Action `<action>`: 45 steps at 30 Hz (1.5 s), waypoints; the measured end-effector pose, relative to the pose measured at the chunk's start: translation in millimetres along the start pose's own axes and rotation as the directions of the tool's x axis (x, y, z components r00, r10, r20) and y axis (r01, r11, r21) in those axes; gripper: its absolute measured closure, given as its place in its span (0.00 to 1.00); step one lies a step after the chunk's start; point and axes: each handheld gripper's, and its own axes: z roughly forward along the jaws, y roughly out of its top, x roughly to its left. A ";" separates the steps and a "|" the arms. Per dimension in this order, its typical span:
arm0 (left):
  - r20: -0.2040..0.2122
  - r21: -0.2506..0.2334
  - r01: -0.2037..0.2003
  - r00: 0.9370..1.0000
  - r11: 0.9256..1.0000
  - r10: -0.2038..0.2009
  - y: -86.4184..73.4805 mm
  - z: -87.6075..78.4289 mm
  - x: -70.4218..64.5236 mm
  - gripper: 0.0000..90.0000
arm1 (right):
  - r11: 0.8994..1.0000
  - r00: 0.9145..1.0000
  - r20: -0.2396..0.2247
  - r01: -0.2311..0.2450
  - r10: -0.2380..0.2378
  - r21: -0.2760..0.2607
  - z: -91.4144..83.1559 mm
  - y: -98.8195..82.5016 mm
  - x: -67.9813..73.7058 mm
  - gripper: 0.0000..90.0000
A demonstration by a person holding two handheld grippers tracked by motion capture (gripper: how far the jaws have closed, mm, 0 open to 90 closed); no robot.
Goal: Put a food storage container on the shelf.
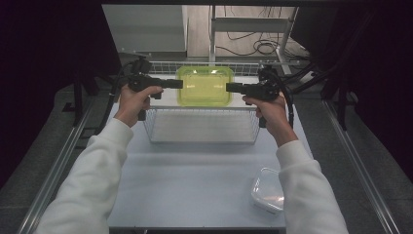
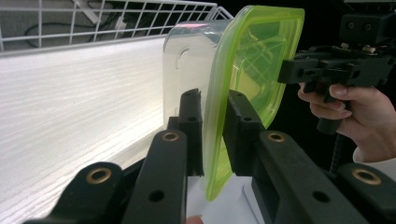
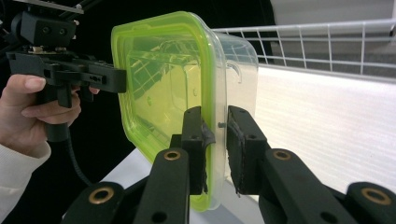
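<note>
A clear plastic container with a yellow-green lid [image 1: 204,87] hangs in the air over the far side of the wire basket, held from both ends. My left gripper [image 1: 181,84] is shut on its left rim. In the left gripper view the jaws [image 2: 215,126] pinch the green lid edge [image 2: 247,56] against the clear box wall. My right gripper [image 1: 228,87] is shut on the opposite rim. In the right gripper view its jaws [image 3: 217,140] clamp the lid [image 3: 159,74] and the clear wall together. Each gripper view also takes in the other hand and its gripper across the container.
A white wire basket [image 1: 202,126] stands mid-table under and in front of the container; its rim [image 2: 116,18] [image 3: 327,42] runs behind it. A second clear container [image 1: 268,190] lies at the front right of the white table [image 1: 195,180]. Dark frame rails flank both sides.
</note>
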 end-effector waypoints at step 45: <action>0.045 0.066 0.348 0.935 0.935 -0.351 18.0 30.3 60.1 0.83 | 0.943 0.943 0.039 -0.332 0.331 0.024 41.3 10.7 -45.2 0.80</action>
